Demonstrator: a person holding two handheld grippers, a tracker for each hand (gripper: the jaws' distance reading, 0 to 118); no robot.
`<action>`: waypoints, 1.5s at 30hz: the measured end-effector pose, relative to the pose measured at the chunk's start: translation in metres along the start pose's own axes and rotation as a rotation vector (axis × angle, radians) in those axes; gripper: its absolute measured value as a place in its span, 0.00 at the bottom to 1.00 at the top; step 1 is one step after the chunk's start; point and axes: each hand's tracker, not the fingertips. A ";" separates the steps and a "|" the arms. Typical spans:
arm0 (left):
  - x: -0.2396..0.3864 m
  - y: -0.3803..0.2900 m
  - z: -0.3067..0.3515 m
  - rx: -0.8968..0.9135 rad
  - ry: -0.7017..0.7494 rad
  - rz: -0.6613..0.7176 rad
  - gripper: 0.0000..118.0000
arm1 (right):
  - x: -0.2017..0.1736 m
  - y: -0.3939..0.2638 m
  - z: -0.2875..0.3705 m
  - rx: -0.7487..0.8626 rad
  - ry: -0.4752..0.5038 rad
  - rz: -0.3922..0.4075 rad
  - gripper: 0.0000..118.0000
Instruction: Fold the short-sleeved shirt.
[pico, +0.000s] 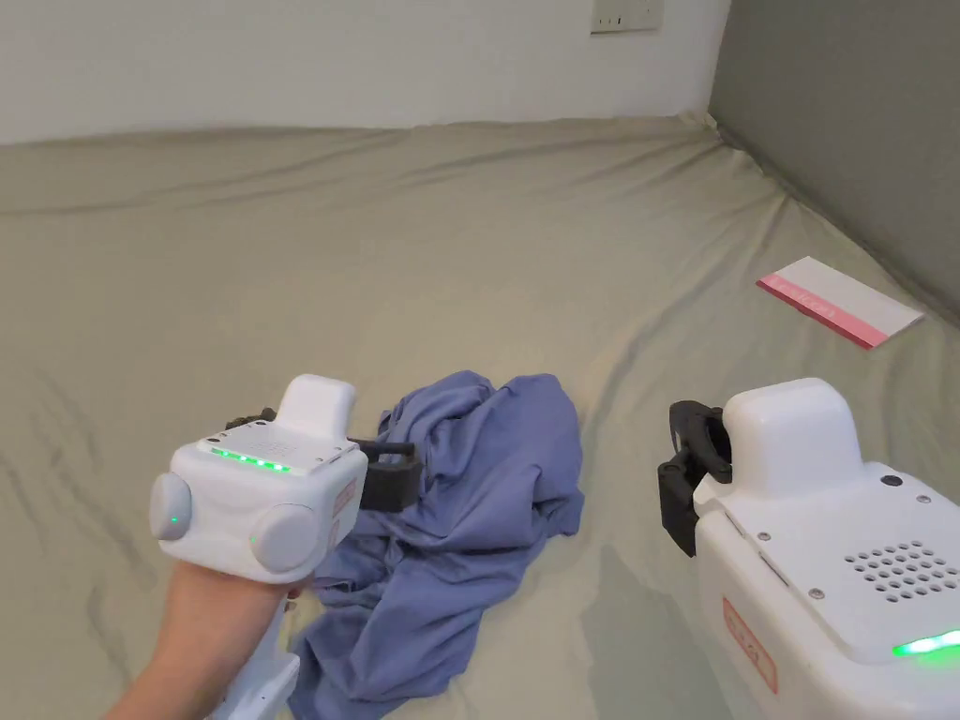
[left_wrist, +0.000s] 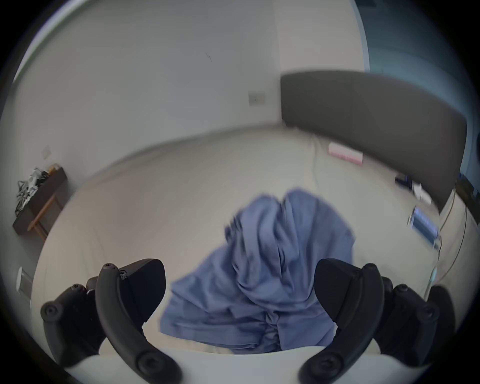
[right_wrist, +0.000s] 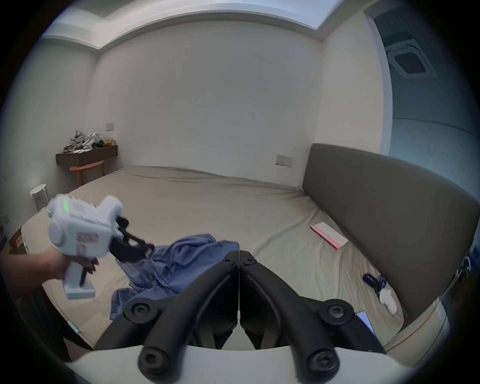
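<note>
While the blue shirt (pico: 469, 525) lies crumpled in a heap on the bed (pico: 469, 234), near the edge where the person stands, nothing has been spread out or folded yet, so I judge the step in hand to be the first grasp, taken so as to open the cloth out flat. The left tongs (left_wrist: 240, 291) stand with jaws wide apart and hold nothing, poised just over the near left side of the heap; the right tongs (right_wrist: 239, 256) have their jaws pressed together, empty, well off to the right above bare sheet. To do this well, I would have the left tongs come down on a single outer edge or a seam, not a thick bunch of layers, and have the right tongs open and take a matching edge, so that the two can pull apart and lay the shirt smooth. As for its lie, the heap runs roughly from the near edge of the bed away toward the far wall, slightly slantwise, but collar, sleeves and hem cannot be told apart in the folds, so which way it points I cannot say.
</note>
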 end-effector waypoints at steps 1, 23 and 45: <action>-0.006 0.010 0.020 0.057 0.008 0.015 0.96 | -0.003 0.007 0.002 0.017 0.009 0.015 0.02; -0.012 0.021 0.240 0.486 0.347 0.040 0.00 | -0.092 0.072 0.048 0.248 0.126 0.094 0.02; -0.071 -0.028 0.061 -0.025 0.147 0.186 0.00 | -0.079 0.020 -0.027 0.050 0.108 0.076 0.02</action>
